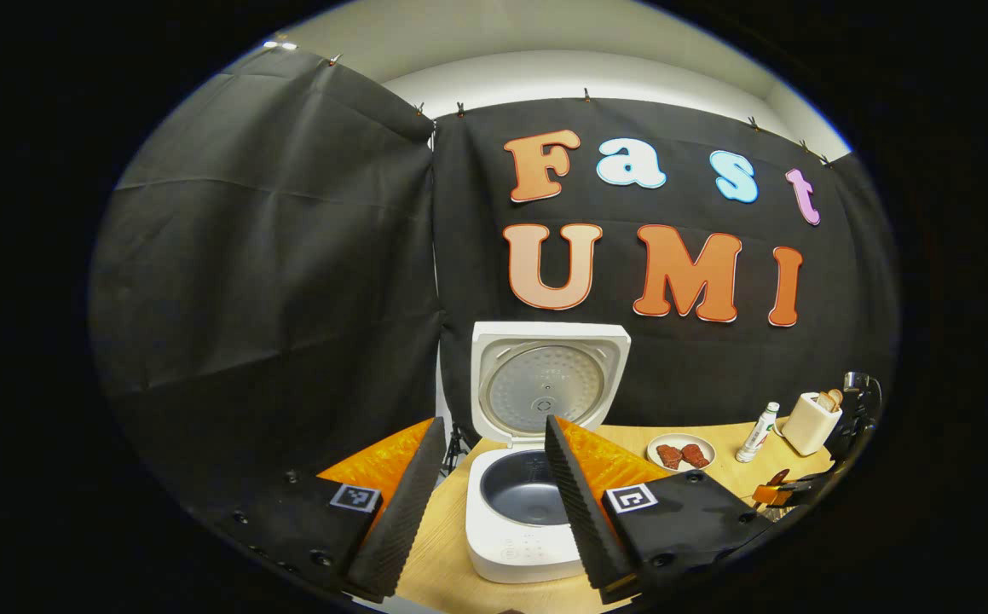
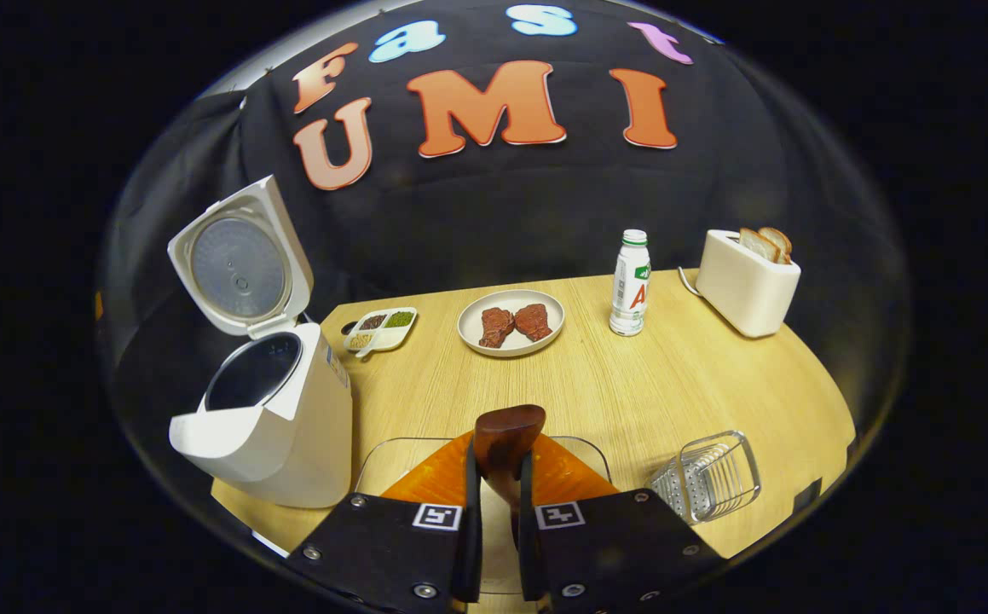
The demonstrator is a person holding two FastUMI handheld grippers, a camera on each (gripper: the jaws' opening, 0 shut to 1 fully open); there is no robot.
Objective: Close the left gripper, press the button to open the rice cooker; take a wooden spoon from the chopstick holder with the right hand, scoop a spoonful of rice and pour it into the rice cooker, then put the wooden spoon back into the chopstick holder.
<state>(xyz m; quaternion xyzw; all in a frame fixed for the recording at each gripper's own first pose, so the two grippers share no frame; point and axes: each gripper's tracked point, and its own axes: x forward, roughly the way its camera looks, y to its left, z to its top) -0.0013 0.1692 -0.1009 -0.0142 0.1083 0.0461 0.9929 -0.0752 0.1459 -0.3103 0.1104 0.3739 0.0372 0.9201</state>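
Here the right gripper (image 2: 499,512) is pinching the wooden spoon (image 2: 506,443) by its handle, both fingers pressed on it, with the spoon's bowl sticking up and forward just past the fingertips, so the spoon's long axis runs along the gripper's own line of sight. Directly beneath it, at the near edge of the tabletop (image 2: 630,384), sits a clear glass container (image 2: 391,456); whether it holds the rice is hard to tell, since the gripper covers most of it. The wire chopstick holder (image 2: 707,473) stands near the same edge, off to the right of the gripper. The rice cooker (image 2: 268,409) stands at the tabletop's left edge with its lid (image 2: 238,264) tipped fully back and the dark inner pot open to the top, so the pour lies to the left of and slightly beyond the spoon. The right hand is clearly the nearer one to the container. The left gripper (image 1: 485,486) has its jaws spread wide and hovers just in front of the cooker's open pot, holding nothing. Judging by this, the button step is done, and scooping looks to be next.
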